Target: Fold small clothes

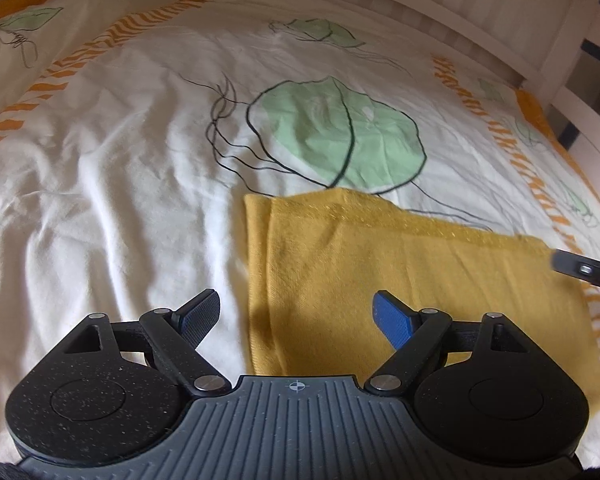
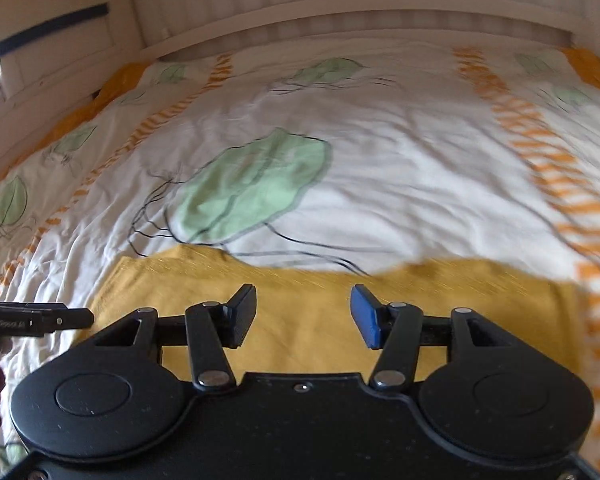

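Note:
A yellow garment (image 1: 400,276) lies flat and folded on the bed cover, with a doubled edge along its left side. My left gripper (image 1: 296,316) is open and empty, low over the garment's left edge. The garment also shows in the right wrist view (image 2: 300,300) as a wide yellow band. My right gripper (image 2: 303,316) is open and empty above its middle. The right gripper's tip (image 1: 584,268) shows at the garment's right side in the left wrist view. The left gripper's tip (image 2: 40,322) shows at the left in the right wrist view.
The bed cover (image 1: 140,168) is white with green leaf prints (image 1: 340,132) and orange striped bands (image 1: 532,160). A white slatted bed frame (image 2: 340,4) runs along the far side and continues around the right (image 1: 560,40).

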`<state>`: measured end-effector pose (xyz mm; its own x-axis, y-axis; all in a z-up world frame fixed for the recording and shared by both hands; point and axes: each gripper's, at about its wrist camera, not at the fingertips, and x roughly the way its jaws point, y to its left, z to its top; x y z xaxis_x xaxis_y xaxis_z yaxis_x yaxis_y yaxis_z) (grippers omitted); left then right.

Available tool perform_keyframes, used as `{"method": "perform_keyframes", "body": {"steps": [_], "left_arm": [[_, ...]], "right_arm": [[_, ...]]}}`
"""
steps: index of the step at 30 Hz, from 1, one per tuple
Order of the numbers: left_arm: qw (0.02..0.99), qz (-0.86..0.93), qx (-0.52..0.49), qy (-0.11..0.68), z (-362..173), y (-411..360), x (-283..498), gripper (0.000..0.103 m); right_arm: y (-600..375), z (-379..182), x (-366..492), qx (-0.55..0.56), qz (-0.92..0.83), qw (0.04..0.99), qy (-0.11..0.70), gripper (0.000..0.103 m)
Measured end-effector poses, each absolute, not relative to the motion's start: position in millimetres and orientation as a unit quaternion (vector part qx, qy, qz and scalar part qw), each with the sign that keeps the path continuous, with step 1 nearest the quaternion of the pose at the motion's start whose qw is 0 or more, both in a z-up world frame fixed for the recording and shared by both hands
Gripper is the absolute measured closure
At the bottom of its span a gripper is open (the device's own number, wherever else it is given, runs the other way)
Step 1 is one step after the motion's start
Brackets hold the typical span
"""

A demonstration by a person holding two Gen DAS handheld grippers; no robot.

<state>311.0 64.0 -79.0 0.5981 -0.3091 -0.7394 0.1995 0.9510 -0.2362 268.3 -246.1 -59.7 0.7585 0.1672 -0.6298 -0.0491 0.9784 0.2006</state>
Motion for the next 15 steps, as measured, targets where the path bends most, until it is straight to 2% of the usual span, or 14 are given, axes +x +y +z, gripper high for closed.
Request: {"method": "perform_keyframes", "body": {"steps": [6,12,15], "left_arm": [[0.885,-0.186,-0.029,0.427,-80,42,291,0.02],[0.865,-0.221,0.001,0.45,-96,21,268,0.02],[0.866,-0.221,0.031,0.448,-104,13,260,0.014]], "right_arm": [[-324,-63,199,0.13,-0.004,0.919,0.372,0.043],[-344,-74,160,0.158,-0.004,0.911,0.38,0.044],[-345,-81,153,0.17,-0.002,0.908,0.383,0.044]]}}
